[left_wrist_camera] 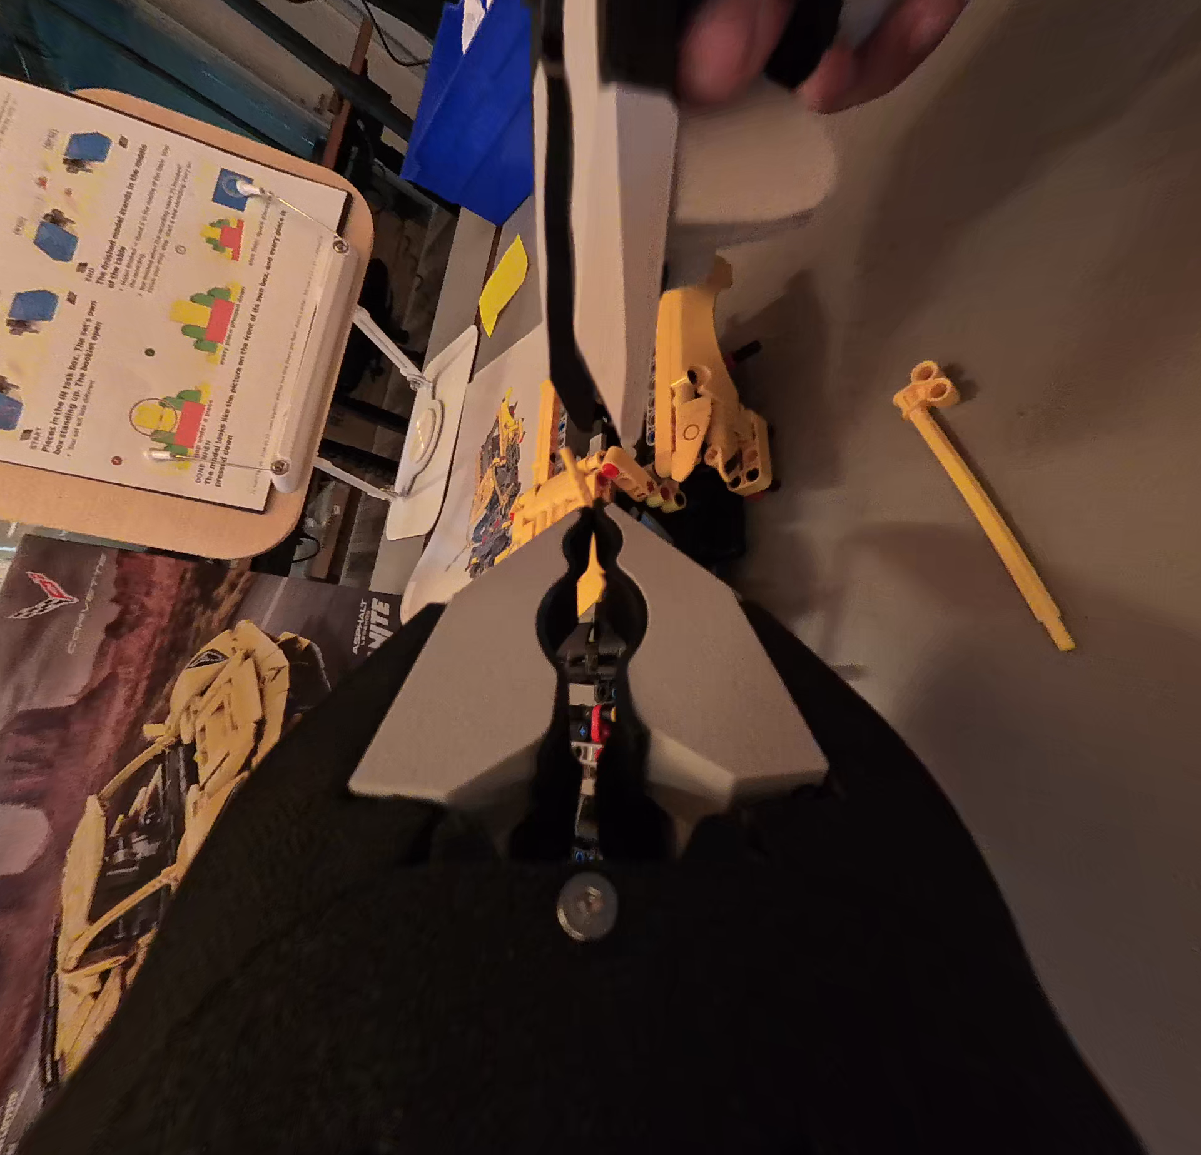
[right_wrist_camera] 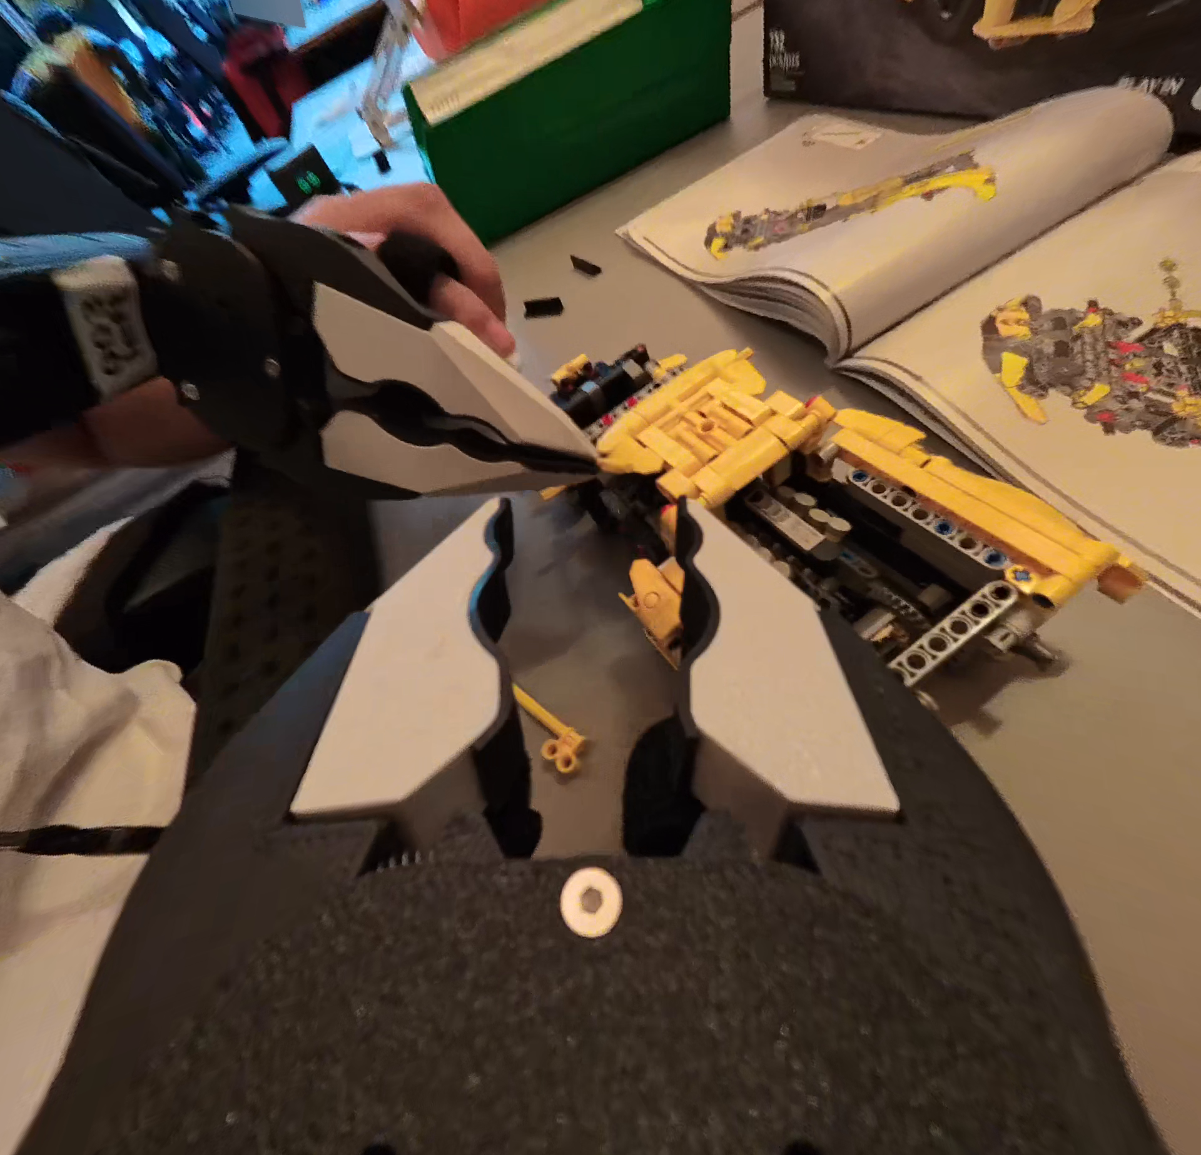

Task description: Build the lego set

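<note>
The yellow and black lego model (right_wrist_camera: 747, 435) lies on the grey table (right_wrist_camera: 1072, 766). My left gripper (left_wrist_camera: 594, 516) is shut, with its tips at the edge of the model's yellow panel. It also shows in the right wrist view (right_wrist_camera: 594, 464), coming in from the left. I cannot tell whether it pinches a part. My right gripper (right_wrist_camera: 591, 516) is open just in front of the model. A small yellow sub-assembly (right_wrist_camera: 656, 604) stands beside its right finger (right_wrist_camera: 747, 636) and shows in the left wrist view (left_wrist_camera: 698, 396). A long yellow axle with a connector (left_wrist_camera: 981, 500) lies loose on the table.
An open instruction booklet (right_wrist_camera: 975, 247) lies behind the model, with the set's box (right_wrist_camera: 942, 32) and a green box (right_wrist_camera: 585, 104) beyond it. Two small black pieces (right_wrist_camera: 542, 307) lie near the left hand. An instruction sheet on a stand (left_wrist_camera: 149, 292) is at the left. Only a small space, under 4 cm, lies between the two pairs of fingers.
</note>
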The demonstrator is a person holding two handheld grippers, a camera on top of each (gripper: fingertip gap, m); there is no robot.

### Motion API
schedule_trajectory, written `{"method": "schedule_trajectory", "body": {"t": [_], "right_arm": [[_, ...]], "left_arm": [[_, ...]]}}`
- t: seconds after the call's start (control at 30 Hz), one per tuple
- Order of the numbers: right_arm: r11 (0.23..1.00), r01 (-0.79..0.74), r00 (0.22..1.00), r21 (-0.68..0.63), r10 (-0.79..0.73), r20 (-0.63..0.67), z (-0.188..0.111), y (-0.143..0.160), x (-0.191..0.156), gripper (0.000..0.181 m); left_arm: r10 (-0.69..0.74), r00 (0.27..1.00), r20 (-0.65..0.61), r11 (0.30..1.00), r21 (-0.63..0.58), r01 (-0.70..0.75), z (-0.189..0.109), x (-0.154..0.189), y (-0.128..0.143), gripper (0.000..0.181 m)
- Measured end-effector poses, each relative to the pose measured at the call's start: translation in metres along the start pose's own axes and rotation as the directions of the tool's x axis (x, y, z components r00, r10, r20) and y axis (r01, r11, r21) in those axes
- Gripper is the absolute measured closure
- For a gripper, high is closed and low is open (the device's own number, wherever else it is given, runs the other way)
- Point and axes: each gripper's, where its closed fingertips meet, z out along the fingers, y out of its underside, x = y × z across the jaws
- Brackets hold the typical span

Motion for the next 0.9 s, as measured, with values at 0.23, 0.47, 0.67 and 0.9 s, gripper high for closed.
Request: {"method": "schedule_trajectory", "body": {"t": [0.23,0.47,0.67,0.9], "right_arm": [[0.941,-0.336,0.929,0.040,0.325,0.176,0.003,-0.001,0.003,0.157],[0.992,-0.106,0.994,-0.073,0.104,-0.038,-0.006,0.028,0.020,0.153],[0.989,-0.094,0.995,-0.111,0.091,-0.032,0.008,0.026,0.017,0.152],[0.983,-0.177,0.982,-0.055,0.179,0.051,0.007,0.016,0.006,0.150]], "left_arm": [[0.011,1.000,-0.011,1.000,-0.020,-0.011,0.002,0.006,0.005,0.181],[-0.077,0.995,-0.064,0.997,0.025,0.079,-0.006,0.012,0.000,0.178],[-0.090,0.993,-0.081,0.996,-0.035,0.087,0.003,0.016,0.009,0.158],[0.065,0.998,0.008,0.996,-0.065,-0.064,0.010,0.012,0.010,0.162]]}}
